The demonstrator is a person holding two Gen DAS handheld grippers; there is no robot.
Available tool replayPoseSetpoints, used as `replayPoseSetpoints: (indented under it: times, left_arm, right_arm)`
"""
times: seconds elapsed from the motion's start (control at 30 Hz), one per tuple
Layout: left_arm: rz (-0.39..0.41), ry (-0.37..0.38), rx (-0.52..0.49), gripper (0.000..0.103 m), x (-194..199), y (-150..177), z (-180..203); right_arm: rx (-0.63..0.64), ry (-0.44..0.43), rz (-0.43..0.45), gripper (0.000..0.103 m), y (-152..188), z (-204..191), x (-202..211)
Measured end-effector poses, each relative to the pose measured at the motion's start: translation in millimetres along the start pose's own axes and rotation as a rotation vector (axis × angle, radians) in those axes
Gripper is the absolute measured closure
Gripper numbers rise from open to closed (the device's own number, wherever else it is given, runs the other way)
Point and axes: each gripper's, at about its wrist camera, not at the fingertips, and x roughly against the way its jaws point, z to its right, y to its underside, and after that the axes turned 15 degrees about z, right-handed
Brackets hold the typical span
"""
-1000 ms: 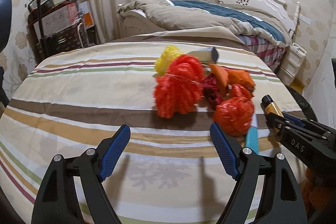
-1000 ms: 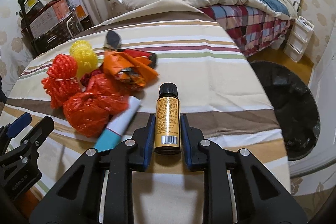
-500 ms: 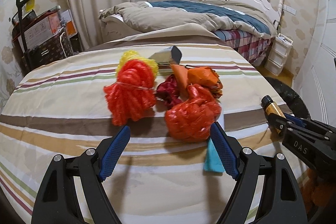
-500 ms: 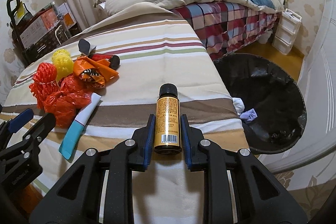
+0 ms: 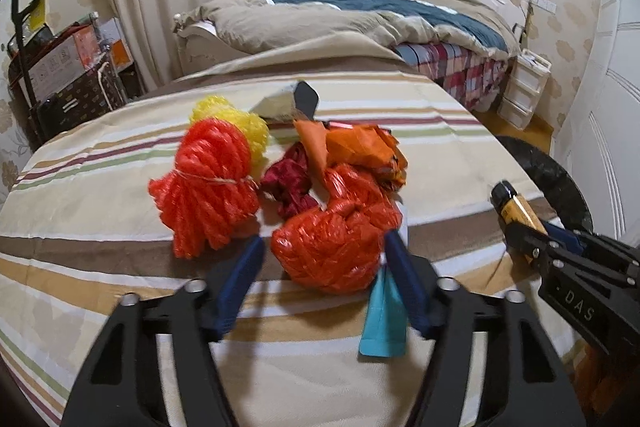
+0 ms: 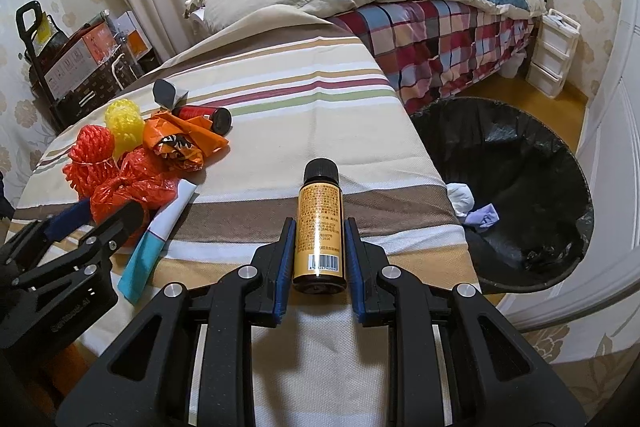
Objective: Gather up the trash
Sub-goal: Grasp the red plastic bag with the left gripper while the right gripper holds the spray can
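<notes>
The left gripper [image 5: 322, 263] is closing around a crumpled orange-red plastic bag [image 5: 336, 239] lying on the striped bench [image 5: 100, 195], pads not yet pressing. The bag looks light, soft and crinkly, best pinched across its knotted bulk. The right gripper [image 6: 318, 243] pinches a small amber glass bottle [image 6: 319, 223], stiff and probably breakable, near the black-lined trash bin [image 6: 520, 163].
</notes>
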Motion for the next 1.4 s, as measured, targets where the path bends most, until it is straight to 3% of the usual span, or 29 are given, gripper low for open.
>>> replayPoseSetpoints:
  times: [0.23, 1.4]
  left_arm:
    - [0.005, 0.02, -0.007, 0.054, 5, 2, 2]
    - [0.09, -0.001, 0.074, 0.054, 41, -6, -16]
  right_arm:
    - [0.003, 0.002, 0.0, 0.08, 0, 0, 0]
    - [-0.016, 0.012, 0.045, 0.08, -1, 7, 18]
